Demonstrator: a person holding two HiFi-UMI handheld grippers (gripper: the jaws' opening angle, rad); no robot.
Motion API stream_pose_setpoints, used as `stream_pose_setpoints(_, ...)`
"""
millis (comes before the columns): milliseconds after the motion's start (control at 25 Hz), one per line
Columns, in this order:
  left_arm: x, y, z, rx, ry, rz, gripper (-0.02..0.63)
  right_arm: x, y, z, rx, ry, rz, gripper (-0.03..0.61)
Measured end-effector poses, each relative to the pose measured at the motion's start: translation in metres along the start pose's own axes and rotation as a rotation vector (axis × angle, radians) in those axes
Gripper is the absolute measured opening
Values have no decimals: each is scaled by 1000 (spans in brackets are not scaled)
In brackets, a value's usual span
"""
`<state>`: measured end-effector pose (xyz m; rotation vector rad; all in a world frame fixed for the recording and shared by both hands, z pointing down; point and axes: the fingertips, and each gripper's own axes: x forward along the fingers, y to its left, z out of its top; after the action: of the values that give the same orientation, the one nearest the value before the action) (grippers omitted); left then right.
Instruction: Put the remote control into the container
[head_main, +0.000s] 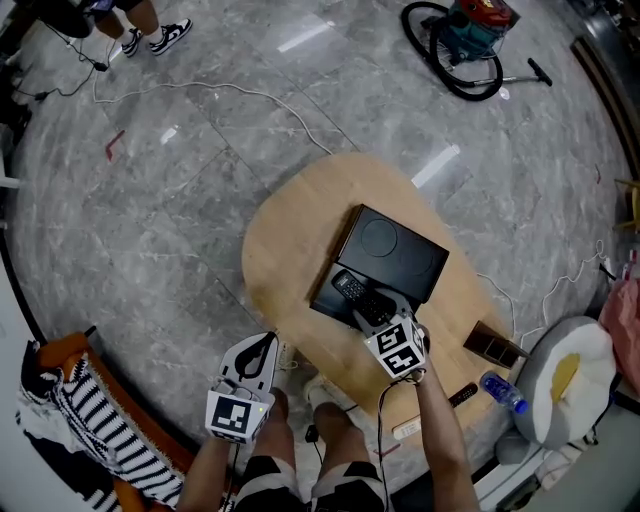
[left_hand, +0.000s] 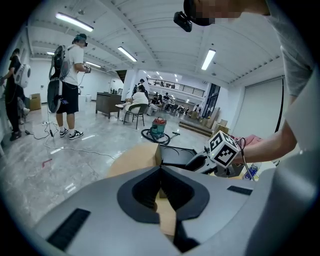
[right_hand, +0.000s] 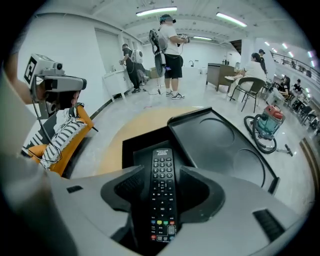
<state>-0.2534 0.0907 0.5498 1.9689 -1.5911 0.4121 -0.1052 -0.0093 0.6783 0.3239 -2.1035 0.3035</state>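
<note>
The black remote control (right_hand: 161, 192) lies lengthwise between the jaws of my right gripper (right_hand: 162, 172), which is shut on its sides. Its far end reaches over the open black container (right_hand: 135, 147), whose lid (right_hand: 220, 145), with round hollows, is folded back behind it. From above, the remote control (head_main: 352, 291) slants over the container's (head_main: 325, 300) near left part, with the right gripper (head_main: 376, 312) just behind it. My left gripper (head_main: 266, 340) hangs off the table's near edge, above the person's legs. The left gripper (left_hand: 160, 169) has its tips together and holds nothing.
The round wooden table (head_main: 290, 230) stands on a grey stone floor. A brown block (head_main: 493, 345), a small black stick (head_main: 462, 394) and a blue bottle (head_main: 503, 392) lie at its right end. A white cushion (head_main: 565, 385), a vacuum cleaner (head_main: 470, 35) and floor cables surround it.
</note>
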Motion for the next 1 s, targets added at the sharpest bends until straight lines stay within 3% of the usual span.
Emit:
stream_pose_setpoints(320, -14, -22, 51, 60, -29, -39, 8, -57, -3, 25, 92, -114, -64, 222)
stream_pose_setpoints(480, -24, -32, 76, 88, -43, -56, 8, -97, -10, 44, 184, -213, -148, 149)
stream_pose_setpoints(1000, -50, -85, 160, 172, -121, -150, 8, -247, -27, 75, 396, -436, -385, 35)
